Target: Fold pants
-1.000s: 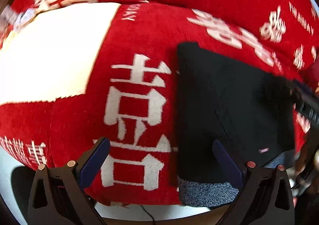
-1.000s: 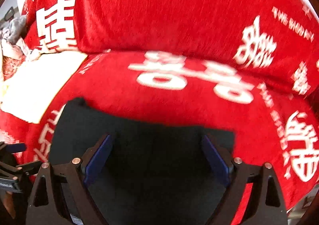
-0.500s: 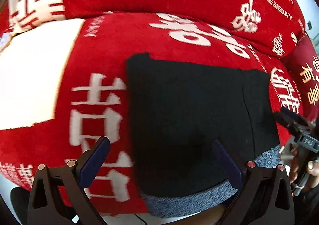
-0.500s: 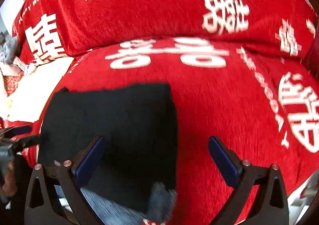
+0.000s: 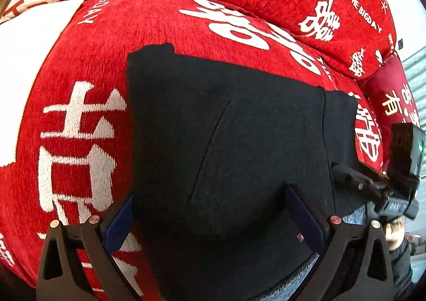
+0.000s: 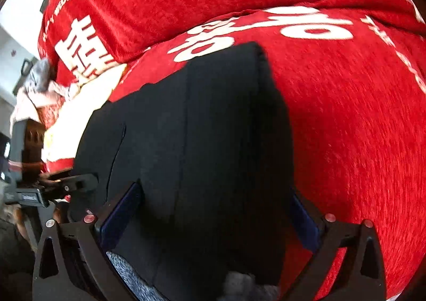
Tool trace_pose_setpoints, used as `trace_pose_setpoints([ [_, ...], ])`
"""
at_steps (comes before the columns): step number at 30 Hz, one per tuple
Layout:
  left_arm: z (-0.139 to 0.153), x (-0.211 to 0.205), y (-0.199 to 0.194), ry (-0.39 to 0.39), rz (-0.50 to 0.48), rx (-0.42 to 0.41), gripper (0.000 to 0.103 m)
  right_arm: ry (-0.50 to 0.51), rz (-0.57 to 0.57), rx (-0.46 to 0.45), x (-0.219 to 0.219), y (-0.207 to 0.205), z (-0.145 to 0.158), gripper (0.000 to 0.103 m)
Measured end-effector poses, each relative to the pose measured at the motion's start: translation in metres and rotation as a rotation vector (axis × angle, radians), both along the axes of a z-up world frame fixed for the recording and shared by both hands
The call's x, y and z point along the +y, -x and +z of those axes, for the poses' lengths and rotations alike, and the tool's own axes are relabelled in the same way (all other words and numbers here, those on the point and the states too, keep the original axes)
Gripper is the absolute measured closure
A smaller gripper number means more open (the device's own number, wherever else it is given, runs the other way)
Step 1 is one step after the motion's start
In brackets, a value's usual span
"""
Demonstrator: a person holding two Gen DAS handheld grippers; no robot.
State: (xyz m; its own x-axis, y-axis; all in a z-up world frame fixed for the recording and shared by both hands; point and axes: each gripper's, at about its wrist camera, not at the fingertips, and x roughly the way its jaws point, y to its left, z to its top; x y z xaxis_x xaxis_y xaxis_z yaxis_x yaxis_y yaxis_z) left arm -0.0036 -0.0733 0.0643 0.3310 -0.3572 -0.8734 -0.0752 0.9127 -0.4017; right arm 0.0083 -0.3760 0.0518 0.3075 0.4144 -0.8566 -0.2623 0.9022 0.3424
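- Across both wrist views, a red plush cover (image 5: 165,24) printed with white characters is seen spread over a cushioned seat and its backrest; "THE BIGDAY" is legible on the backrest in the left view.
- Black pants (image 5: 229,141) are recorded lying folded into a compact rectangle on the seat part of the cover, with a slanted pocket seam visible on the top layer; a grey heathered lining (image 6: 127,274) shows at the near edge.
- A white patch (image 5: 18,74) of the cover is noted to the left of the pants, well apart from them.
- A darker red cushion (image 5: 388,93) with pale characters is seen at the right edge of the left view.
- Left gripper (image 5: 213,210) is recorded with jaws spread wide over the near edge of the pants, nothing clamped; whether the fingers touch the fabric cannot be told.
- Right gripper (image 6: 213,210) is likewise held with jaws apart above the pants' right portion, gripping nothing.
- No containers are shown; a bundle of grey and pink fabric (image 6: 40,82) is glimpsed at the far left of the right view.
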Motion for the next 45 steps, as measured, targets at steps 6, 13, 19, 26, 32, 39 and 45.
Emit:
trace_pose_setpoints([
  [6,0.012,-0.007,0.004,-0.021,-0.03,-0.054,0.025,-0.005,0.009,-0.032,0.003,0.015,0.015,0.027],
  [13,0.032,0.011,0.009,0.06,-0.01,-0.095,0.054,0.008,0.035,-0.078,0.022,0.032,0.044,0.047],
  [19,0.05,0.016,0.015,0.028,-0.002,-0.122,0.055,-0.013,0.057,-0.12,0.04,0.043,0.074,0.051],
  [26,0.089,0.049,0.017,-0.022,0.045,-0.18,0.055,-0.042,0.089,-0.163,0.072,0.034,0.103,0.051],
  [32,0.097,0.089,0.016,-0.068,0.098,-0.181,0.055,-0.041,0.122,-0.165,0.117,0.015,0.11,0.051],
  [39,0.087,0.118,0.007,-0.082,0.132,-0.137,0.055,-0.042,0.131,-0.12,0.152,-0.005,0.097,0.051],
  [45,0.056,0.122,-0.01,-0.066,0.122,-0.074,0.054,-0.025,0.107,-0.059,0.155,-0.018,0.071,0.051],
])
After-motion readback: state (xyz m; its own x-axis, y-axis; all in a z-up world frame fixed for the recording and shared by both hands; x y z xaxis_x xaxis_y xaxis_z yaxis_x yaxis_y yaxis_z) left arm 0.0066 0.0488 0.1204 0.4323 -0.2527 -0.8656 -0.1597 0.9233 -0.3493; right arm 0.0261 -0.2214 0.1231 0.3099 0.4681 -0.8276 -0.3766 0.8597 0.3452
